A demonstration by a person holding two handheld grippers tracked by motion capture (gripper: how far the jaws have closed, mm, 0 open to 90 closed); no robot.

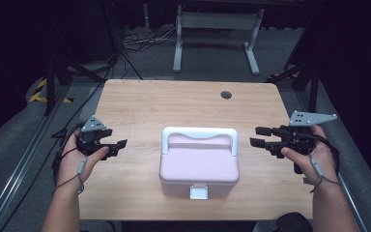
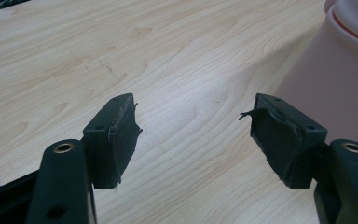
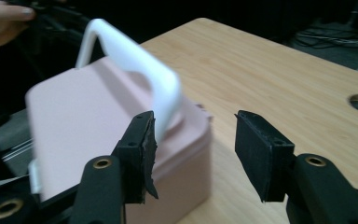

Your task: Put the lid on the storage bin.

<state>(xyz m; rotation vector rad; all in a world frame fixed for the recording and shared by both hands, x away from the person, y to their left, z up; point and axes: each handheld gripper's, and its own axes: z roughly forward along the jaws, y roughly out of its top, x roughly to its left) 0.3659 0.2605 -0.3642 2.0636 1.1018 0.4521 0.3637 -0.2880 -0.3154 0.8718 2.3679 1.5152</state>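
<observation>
- The left gripper (image 1: 117,146) sits at the middle left of the high view, held in the person's left hand (image 1: 77,162), its 2 jaws spread wide with only bare wood between them.
- In the left gripper view, the worn black pads (image 2: 121,140) stand well apart over the table, and the pink wall of the box rises at the right edge of that frame, just beside the right-hand jaw.
- The right gripper (image 1: 260,136) is at the middle right of the high view, gripped by the right hand (image 1: 314,157); its jaws stand part-way apart and clasp nothing.
- In the right gripper view, the 2 jaws rise from the bottom, with the box's white handle (image 3: 135,65) behind the left one and not touching it.
- The pink box (image 1: 199,164) stands at the centre of the high view, between the 2 grippers and apart from both, lid down, handle upright along its far edge, a white latch (image 1: 198,193) on its near face.
- The wooden table (image 1: 174,104) carries the box; a round cable hole (image 1: 226,94) lies in its upper right part.
</observation>
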